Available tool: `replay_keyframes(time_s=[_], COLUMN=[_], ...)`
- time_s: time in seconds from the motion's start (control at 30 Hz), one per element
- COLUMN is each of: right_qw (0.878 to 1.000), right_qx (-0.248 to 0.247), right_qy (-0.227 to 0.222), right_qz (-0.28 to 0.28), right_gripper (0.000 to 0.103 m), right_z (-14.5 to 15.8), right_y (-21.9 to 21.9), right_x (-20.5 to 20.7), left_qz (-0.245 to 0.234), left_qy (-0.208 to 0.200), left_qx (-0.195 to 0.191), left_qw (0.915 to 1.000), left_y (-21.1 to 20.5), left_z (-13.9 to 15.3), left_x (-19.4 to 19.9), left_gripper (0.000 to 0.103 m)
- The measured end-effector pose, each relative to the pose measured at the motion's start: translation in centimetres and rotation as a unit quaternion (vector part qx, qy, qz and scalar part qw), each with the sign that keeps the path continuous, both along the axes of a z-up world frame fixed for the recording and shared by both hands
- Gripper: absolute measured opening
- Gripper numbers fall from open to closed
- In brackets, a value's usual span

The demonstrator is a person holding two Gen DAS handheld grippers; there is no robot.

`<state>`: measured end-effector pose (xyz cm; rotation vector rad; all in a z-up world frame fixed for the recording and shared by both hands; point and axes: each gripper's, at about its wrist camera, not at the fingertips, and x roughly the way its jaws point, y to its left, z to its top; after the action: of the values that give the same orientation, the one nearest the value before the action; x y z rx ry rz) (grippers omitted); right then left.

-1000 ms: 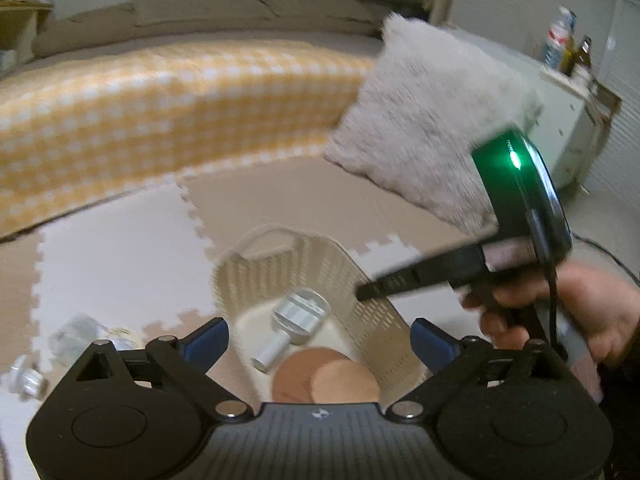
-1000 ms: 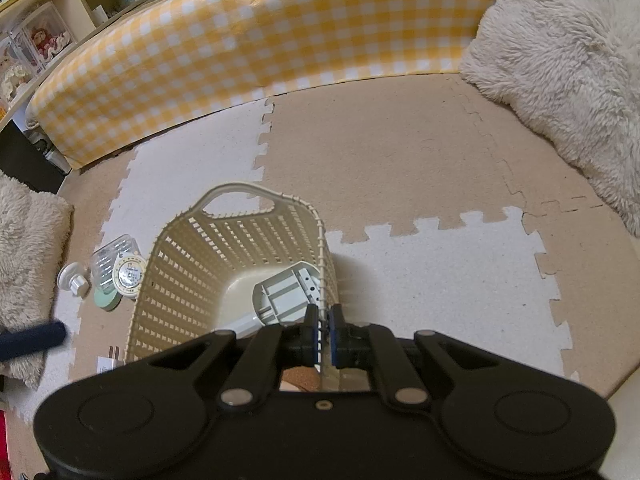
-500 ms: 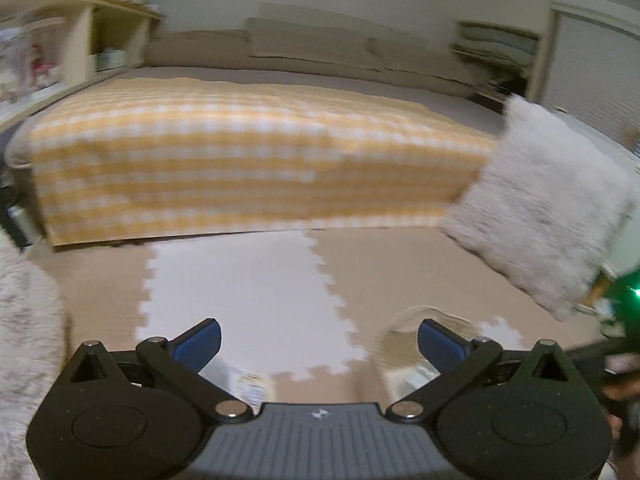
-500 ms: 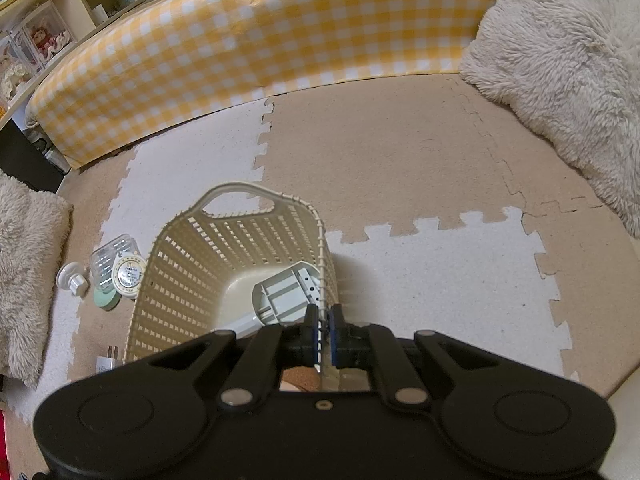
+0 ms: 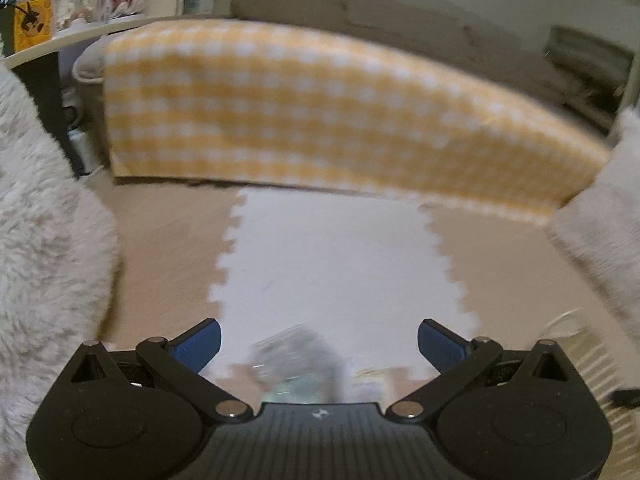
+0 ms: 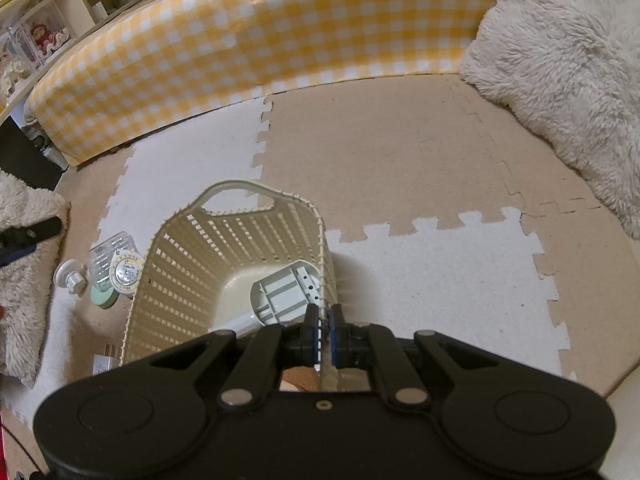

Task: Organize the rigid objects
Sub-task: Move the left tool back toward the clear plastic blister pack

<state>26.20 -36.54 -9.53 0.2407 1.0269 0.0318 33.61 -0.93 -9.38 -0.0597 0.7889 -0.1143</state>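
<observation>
A: Once the left hand-held gripper (image 5: 319, 344) had been swung away from the cream slatted plastic basket (image 6: 200, 264), what was brought in front of it?

B: The loose pieces on the foam floor mat (image 6: 420, 168) were: a clear ridged plastic case (image 5: 294, 354), blurred, was framed low between its wide-open, empty jaws.

A: And the basket?

B: It was kept steady; its near rim was pinched by the closed right hand-held gripper (image 6: 323, 334). A grey plastic handled part (image 6: 280, 294) was already lying inside. A round white dial (image 6: 126, 272) and a small white knob (image 6: 71, 278) were left outside, so another pick was judged to be starting.
</observation>
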Motion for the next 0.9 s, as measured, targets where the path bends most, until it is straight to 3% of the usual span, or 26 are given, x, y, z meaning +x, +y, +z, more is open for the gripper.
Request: replay_keyframes(time_s=[0.17,0.37,0.47,0.67,0.8,0.9], right_qw=[1.000,1.000,1.000,1.000,1.000,1.000], right_qx=[-0.001,-0.005,-0.004,-0.010,-0.014,-0.018], right_qy=[0.000,0.000,0.000,0.001,0.002,0.003], right_qz=[0.002,0.004,0.004,0.008,0.011,0.012], right_gripper=[0.005,0.005,0.005,0.005,0.005,0.005], right_z=[0.0,0.1,0.1,0.2,0.2,0.3], right_y=[0.0,0.0,0.1,0.3,0.4,0.6], right_x=[0.0,0.1,0.1,0.1,0.1,0.1], left_qz=[-0.006,-0.053,-0.092,-0.145,-0.179,-0.179], left_qy=[0.018,0.034,0.013,0.017,0.009,0.042], left_qx=[0.106,0.119,0.141,0.086,0.079,0.030], left_qw=[0.9942,0.9909,0.9856,0.9855,0.9807,0.9825], left_y=[0.3,0.4,-0.4,-1.1,-1.7,-1.3], left_z=[-2.6,-5.3,-5.9,-6.1,-6.6,-7.3], left_x=[0.5,1.4,1.4,3.9,4.6,5.6], left_gripper=[0.103,0.103,0.103,0.103,0.103,0.103])
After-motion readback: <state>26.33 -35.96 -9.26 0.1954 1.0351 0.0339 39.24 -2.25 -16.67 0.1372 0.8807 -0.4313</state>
